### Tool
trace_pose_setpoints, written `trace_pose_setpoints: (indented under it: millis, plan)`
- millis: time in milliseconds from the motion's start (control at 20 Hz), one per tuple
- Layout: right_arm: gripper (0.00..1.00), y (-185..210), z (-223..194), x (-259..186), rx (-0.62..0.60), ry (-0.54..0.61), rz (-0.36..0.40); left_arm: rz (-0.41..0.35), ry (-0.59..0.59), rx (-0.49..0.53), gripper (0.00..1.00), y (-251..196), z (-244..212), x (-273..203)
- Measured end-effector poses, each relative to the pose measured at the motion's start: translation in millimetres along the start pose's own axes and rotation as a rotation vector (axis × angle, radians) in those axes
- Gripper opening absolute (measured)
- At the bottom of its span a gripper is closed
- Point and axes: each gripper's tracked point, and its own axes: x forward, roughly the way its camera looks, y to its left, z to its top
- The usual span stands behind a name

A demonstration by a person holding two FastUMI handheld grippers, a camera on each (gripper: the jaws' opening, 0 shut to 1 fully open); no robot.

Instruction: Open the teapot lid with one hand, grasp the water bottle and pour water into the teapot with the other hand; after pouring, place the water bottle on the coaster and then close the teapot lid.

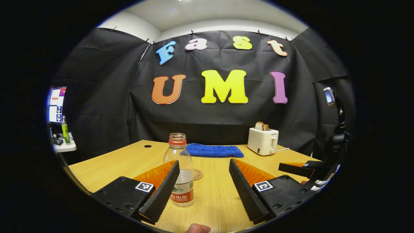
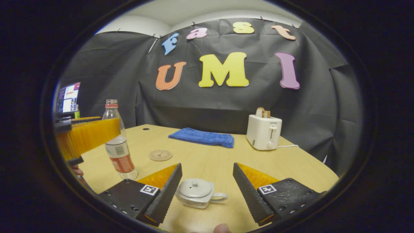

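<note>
The water bottle [image 1: 181, 174] label and toaster [image 1: 262, 141] lettering are too small to read.

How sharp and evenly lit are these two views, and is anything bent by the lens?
Left gripper view: water bottle and toaster sharp, table evenly lit with faint shadows, its edges bowed by the fisheye. Right gripper view: dimmer and softer, teapot slightly blurred, soft glare on its lid, the cloth wall's top curved.
</note>
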Motion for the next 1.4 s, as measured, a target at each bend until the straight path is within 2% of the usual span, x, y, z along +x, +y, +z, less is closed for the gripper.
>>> trace_pose_setpoints:
  millis: [50,150,250,350,400,500,600,650,700,750,850,950,1200,1400]
  plan:
    - [0.96,2.5,-5.9,4.5,-0.001,0.017,0.005,0.003,0.003,-0.003,0.96,3.5,-1.2,-0.4]
    - [0.9,7.1,-11.9,8.4,-0.005,0.045,0.015,0.012,0.002,-0.009,0.96,8.6,-1.1,-2.3]
    - [0.77,12.4,-11.8,7.9,-0.017,0.045,0.024,0.022,0.006,-0.016,0.96,16.5,-3.9,-3.4]
    - [0.57,17.0,-12.2,9.9,-0.034,0.046,0.025,0.03,0.011,-0.018,0.97,20.6,-6.2,-4.5]
    - [0.43,19.6,-13.2,10.5,-0.037,0.048,0.031,0.033,0.016,-0.019,1.0,21.6,-7.6,-3.2]
    - [0.31,19.2,-12.9,10.9,-0.04,0.05,0.025,0.036,0.017,-0.024,0.97,27.3,-7.2,-3.7]
    - [0.3,17.9,-18.3,11.7,-0.048,0.061,0.01,0.036,0.016,-0.027,0.97,29.6,-7.6,-4.3]
    - [0.24,10.2,-9.8,6.4,-0.041,0.048,0.009,0.035,0.017,-0.025,0.97,29.6,-8.6,-3.9]
    - [0.05,14.7,-17.4,9.8,-0.04,0.064,0.009,0.034,0.02,-0.023,0.97,30.2,-9.9,-3.2]
    - [0.07,15.6,-16.1,9.8,-0.042,0.059,0.016,0.031,0.022,-0.022,0.97,30.6,-10.7,-3.7]
    - [0.01,16.2,-15.8,12.5,-0.05,0.062,0.025,0.022,0.028,-0.02,0.96,30.2,-14.2,-1.9]
    - [0.01,14.7,-12.2,12.2,-0.062,0.057,0.028,0.007,0.035,-0.007,0.97,27.7,-19.9,-1.0]
    - [0.0,15.9,-8.6,11.1,-0.052,0.054,0.059,-0.014,0.126,-0.018,0.97,28.0,-48.9,2.3]
    - [0.0,13.4,6.8,6.2,-0.045,0.017,0.069,0.006,0.165,-0.049,0.97,35.5,-65.7,8.9]
